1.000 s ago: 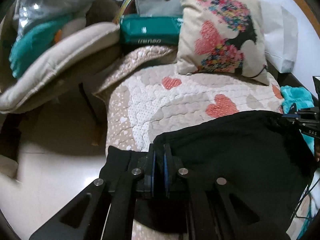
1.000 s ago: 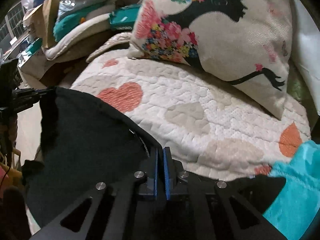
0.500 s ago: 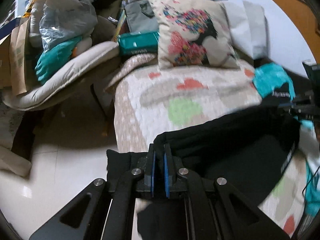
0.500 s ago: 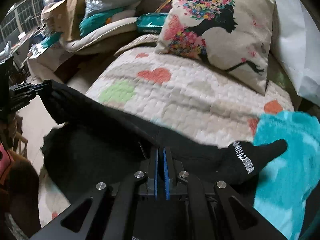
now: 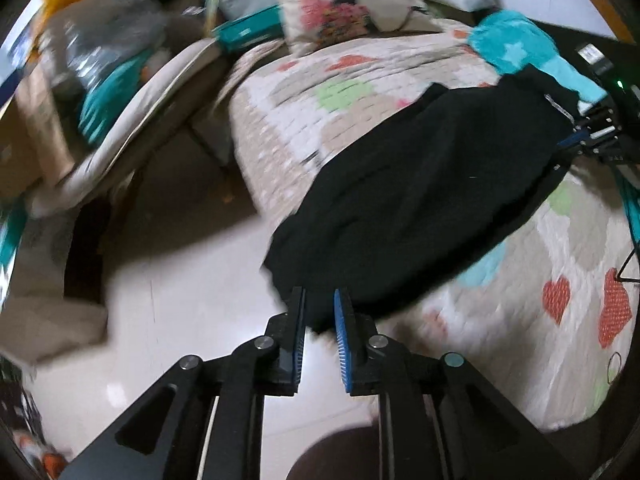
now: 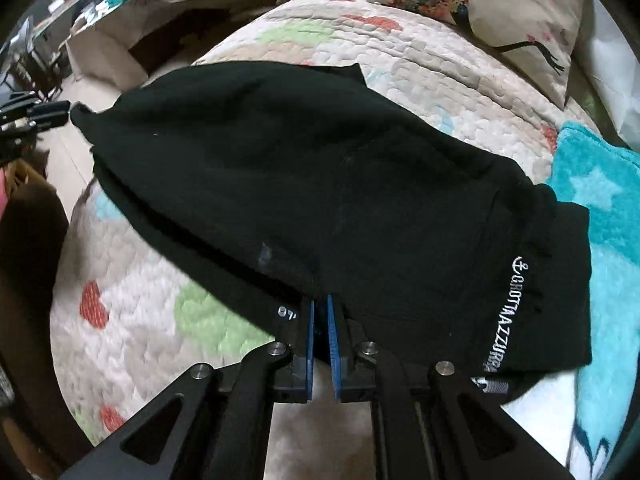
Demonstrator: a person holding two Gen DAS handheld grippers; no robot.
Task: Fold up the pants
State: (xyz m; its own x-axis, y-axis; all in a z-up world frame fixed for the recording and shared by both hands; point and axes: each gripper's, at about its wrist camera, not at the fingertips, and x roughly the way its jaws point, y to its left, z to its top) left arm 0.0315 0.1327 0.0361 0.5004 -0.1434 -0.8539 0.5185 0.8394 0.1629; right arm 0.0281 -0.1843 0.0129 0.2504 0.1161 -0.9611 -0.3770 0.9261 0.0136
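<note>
The black pants (image 5: 420,184) lie folded flat on the heart-print quilt (image 5: 360,80), one end hanging at the bed's near edge. In the right wrist view the pants (image 6: 320,184) show white lettering near the waistband. My left gripper (image 5: 320,312) is open a little, its blue pads on either side of the pants' edge with a gap showing. My right gripper (image 6: 319,312) has its pads nearly together with the pants' edge at their tips; a narrow gap shows between them. Each gripper also shows in the other's view: the right one (image 5: 592,136), the left one (image 6: 36,116).
A turquoise star blanket (image 6: 592,208) lies beside the pants' waistband. A flower-print pillow (image 6: 480,4) stands at the bed's head. A cushioned chair with bags (image 5: 120,80) stands beside the bed. Pale floor (image 5: 160,300) lies below the bed's edge.
Both grippers have lowered the pants from held-up to flat on the quilt. The left jaws have parted and the right jaws have eased apart slightly.
</note>
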